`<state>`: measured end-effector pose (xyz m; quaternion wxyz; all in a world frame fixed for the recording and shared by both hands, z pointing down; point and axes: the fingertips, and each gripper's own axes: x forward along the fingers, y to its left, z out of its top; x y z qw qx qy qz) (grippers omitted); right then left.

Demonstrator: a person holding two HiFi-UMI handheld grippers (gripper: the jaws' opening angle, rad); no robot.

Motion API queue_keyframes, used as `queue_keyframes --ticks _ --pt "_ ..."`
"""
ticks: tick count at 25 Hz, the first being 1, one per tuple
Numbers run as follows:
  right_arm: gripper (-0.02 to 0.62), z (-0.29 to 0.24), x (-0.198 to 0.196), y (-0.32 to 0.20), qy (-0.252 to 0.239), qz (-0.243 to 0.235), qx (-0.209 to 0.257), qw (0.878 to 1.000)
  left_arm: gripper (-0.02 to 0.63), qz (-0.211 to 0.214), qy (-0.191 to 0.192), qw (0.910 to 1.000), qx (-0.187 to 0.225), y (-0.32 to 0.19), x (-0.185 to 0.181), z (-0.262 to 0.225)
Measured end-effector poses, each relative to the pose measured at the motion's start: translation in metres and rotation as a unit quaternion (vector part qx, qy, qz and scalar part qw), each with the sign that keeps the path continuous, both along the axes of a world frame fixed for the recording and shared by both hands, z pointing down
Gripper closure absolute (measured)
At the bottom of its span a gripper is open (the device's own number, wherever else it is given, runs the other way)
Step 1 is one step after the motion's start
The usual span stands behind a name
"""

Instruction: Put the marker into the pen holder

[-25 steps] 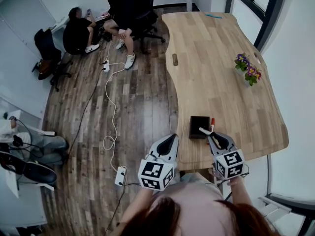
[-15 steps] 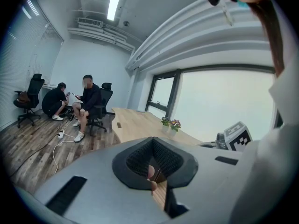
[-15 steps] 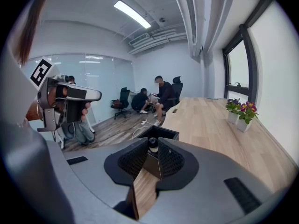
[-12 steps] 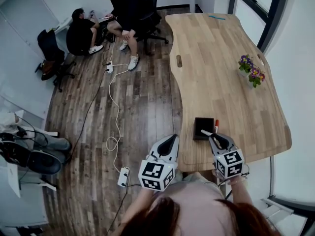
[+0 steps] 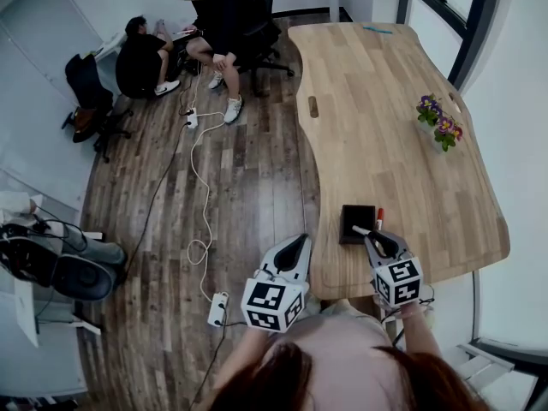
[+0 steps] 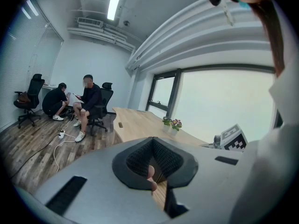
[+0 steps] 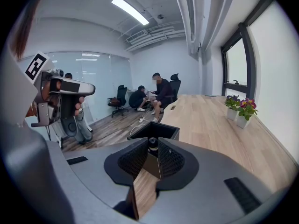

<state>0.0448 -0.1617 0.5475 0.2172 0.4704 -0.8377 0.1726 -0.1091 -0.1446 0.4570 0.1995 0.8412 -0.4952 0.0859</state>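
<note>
The right gripper (image 5: 377, 240) is clenching a white marker (image 5: 363, 230) between its jaws, near the table's (image 5: 385, 127) near edge. In the head view the marker is pointing out of the jaws toward about 10 o'clock, and its free end is reaching over the near rim of the black pen holder (image 5: 358, 223). The holder is sitting on the table just at 11 o'clock from the gripper, with its open top facing up. In the right gripper view the marker (image 7: 152, 146) is showing end-on, pinched between the two ribbed jaws of the right gripper (image 7: 152, 143). The pen holder (image 7: 161, 130) is standing right behind it at 12 o'clock.

A red-capped marker (image 5: 379, 218) is lying on the wood just beside the holder, at its 3 o'clock side.

The left gripper (image 5: 294, 248) is hanging off the table over the wooden floor (image 5: 240, 187), at 9 o'clock from the right one. Its own view is showing the jaws (image 6: 152, 141) pressed together at the tips with nothing gripped. A small pinkish shape is showing low in the gap, possibly a finger.

Potted flowers (image 5: 437, 127) are standing far up the table at 1 o'clock. Two people (image 5: 197, 32) are sitting at 11 o'clock.
</note>
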Motion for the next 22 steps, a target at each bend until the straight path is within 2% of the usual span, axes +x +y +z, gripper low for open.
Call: queue_keyframes --ticks 14,22 --pt "0.535 0.004 -0.001 -0.006 0.001 0.006 -0.007 1.000 0.604 0.005 -0.001 1.0000 0.001 -0.003 0.004 0.003" --pt "0.534 -0.011 0.002 -0.011 0.003 0.015 0.018 1.000 0.606 0.012 0.003 0.9999 0.006 -0.005 0.009 0.000"
